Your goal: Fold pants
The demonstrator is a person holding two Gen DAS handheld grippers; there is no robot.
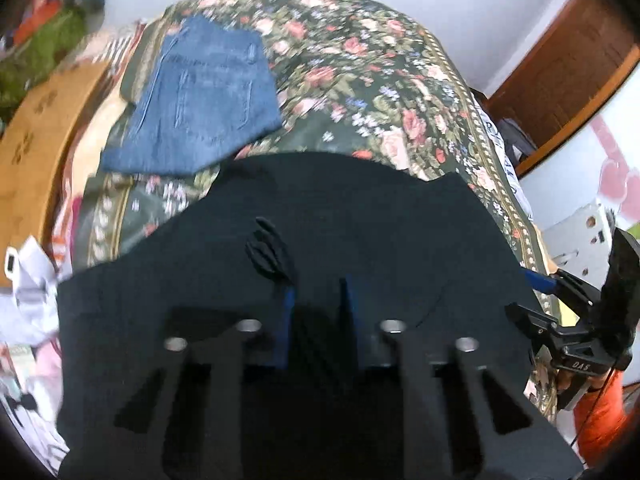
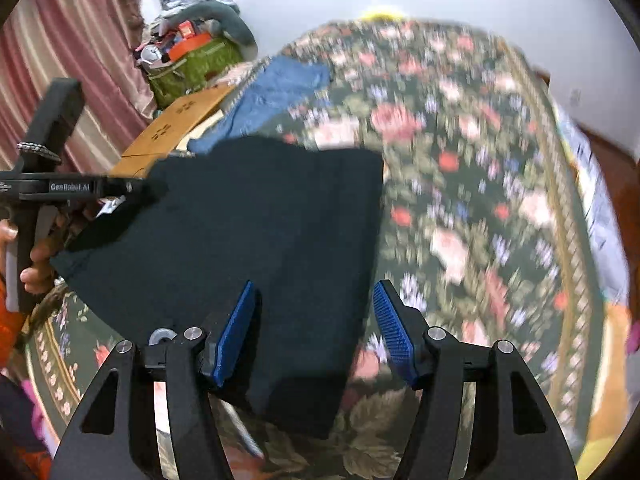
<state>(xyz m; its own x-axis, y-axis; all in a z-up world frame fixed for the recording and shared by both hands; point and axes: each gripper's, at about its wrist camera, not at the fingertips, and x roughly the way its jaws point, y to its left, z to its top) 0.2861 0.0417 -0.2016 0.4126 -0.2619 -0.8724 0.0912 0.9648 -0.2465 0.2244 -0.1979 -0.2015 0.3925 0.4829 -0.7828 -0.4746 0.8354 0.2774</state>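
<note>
Dark navy pants [image 1: 340,224] lie on a floral bedspread [image 1: 360,80]; they also show in the right wrist view [image 2: 272,220]. My left gripper [image 1: 318,316] is over the pants' near edge, its blue pads close together with dark cloth between them. It also shows at the left of the right wrist view [image 2: 132,200], at the pants' edge. My right gripper [image 2: 316,332] is open, its blue pads wide apart on either side of the pants' near right edge. It also shows at the right of the left wrist view [image 1: 536,300].
Folded blue jeans [image 1: 200,100] lie on the bed's far left; they also show in the right wrist view [image 2: 276,92]. A cardboard box [image 1: 36,140] and a green bag [image 2: 192,68] stand left of the bed. A wooden door [image 1: 568,76] is at the right.
</note>
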